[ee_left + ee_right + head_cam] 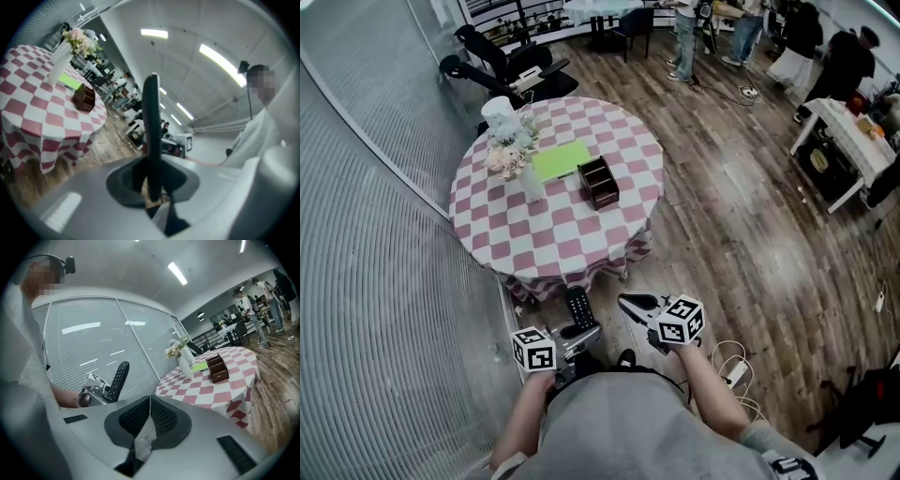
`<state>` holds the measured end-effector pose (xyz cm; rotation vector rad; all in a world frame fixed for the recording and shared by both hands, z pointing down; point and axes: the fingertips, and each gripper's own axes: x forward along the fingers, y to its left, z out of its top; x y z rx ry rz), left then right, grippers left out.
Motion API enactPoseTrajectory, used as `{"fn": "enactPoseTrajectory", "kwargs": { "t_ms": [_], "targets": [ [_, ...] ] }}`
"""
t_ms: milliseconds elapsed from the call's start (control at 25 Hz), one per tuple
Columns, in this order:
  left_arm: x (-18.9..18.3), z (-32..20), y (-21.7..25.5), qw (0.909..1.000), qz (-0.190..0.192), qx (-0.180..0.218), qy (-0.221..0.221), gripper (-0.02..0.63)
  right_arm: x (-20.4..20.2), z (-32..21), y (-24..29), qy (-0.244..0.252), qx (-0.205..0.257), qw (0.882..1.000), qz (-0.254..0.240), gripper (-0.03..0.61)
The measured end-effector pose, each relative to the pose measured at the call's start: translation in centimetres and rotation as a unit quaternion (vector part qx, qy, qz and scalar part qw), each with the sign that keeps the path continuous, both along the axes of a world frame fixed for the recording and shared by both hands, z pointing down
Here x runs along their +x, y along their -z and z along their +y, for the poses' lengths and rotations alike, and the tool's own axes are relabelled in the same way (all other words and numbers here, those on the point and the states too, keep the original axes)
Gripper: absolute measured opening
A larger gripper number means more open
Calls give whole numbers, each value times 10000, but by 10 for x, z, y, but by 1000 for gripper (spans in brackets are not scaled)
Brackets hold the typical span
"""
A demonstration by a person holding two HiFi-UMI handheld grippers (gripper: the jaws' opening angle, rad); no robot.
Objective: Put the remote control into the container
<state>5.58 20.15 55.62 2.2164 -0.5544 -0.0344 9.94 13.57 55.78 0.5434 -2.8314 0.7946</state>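
My left gripper (579, 329) is shut on a black remote control (578, 307), which sticks out ahead of the jaws toward the table. In the left gripper view the remote (151, 117) stands edge-on between the jaws. The brown wooden container (598, 182) sits near the middle of the round table with the pink-and-white checked cloth (581, 248), well ahead of both grippers. My right gripper (630, 303) is shut and holds nothing, level with the left one. The right gripper view shows its closed jaws, the remote (117, 379) and the container (217, 368).
On the table stand a vase of flowers (517, 155), a green pad (560, 159) and a white pot (498, 111). A ribbed glass wall (375, 244) runs along the left. Black chairs (502, 64), several people and a white side table (853, 141) are farther off. Cables (733, 367) lie on the floor.
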Motion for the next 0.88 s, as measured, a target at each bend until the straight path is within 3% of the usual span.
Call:
{"fn": "enactPoseTrajectory", "kwargs": {
  "t_ms": [440,880],
  "targets": [
    [8,-30,-4,9997,97,22,-208,58,18,-24,-10,-297,-72,9994,163,20],
    [-34,-93,-6,9987,238,-44,-440,58,-21,-77,-17,-538,-211,9978,337,20]
  ]
}}
